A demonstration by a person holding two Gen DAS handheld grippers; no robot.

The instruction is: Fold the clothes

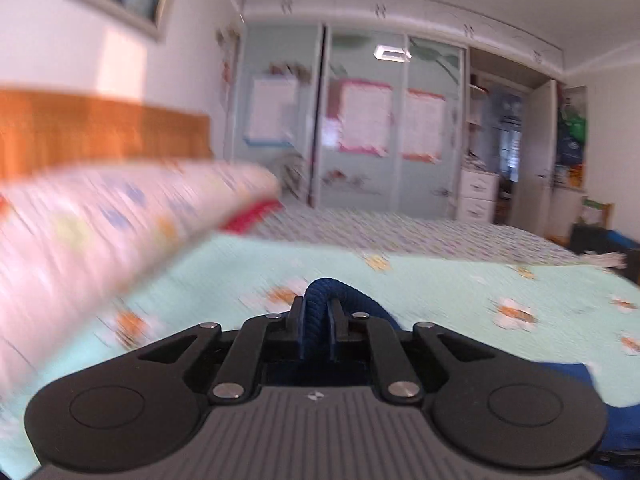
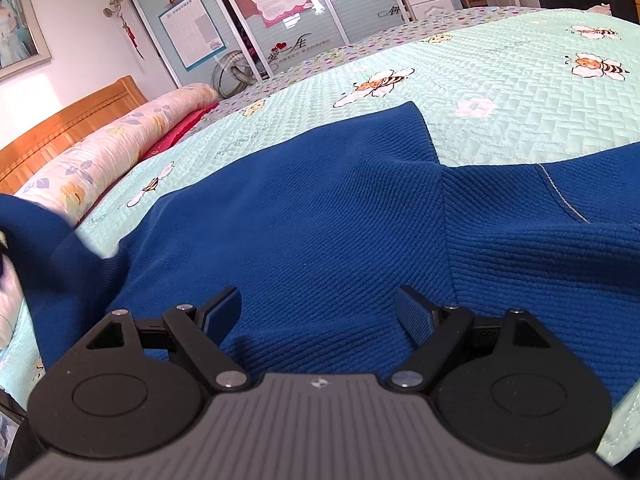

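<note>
A dark blue knitted garment point(image 2: 340, 216) lies spread across the mint-green bee-patterned bedspread point(image 2: 500, 92). In the left wrist view my left gripper point(image 1: 316, 308) is shut on a bunched fold of the blue garment point(image 1: 320, 300), which bulges up between the pads; more blue cloth point(image 1: 580, 384) trails off to the lower right. The picture there is blurred. My right gripper point(image 2: 320, 308) stands open just above the garment's middle, with the fabric under its fingers and nothing pinched. At the far left of the right wrist view a lifted blue edge point(image 2: 36, 232) rises off the bed.
A floral pink bolster point(image 2: 120, 140) and a red cushion point(image 2: 180, 128) lie along the wooden headboard point(image 2: 60, 120). Sliding wardrobe doors point(image 1: 360, 120) with posters stand beyond the bed. Drawers point(image 1: 478, 196) and a dark chair point(image 1: 600, 236) are at the right.
</note>
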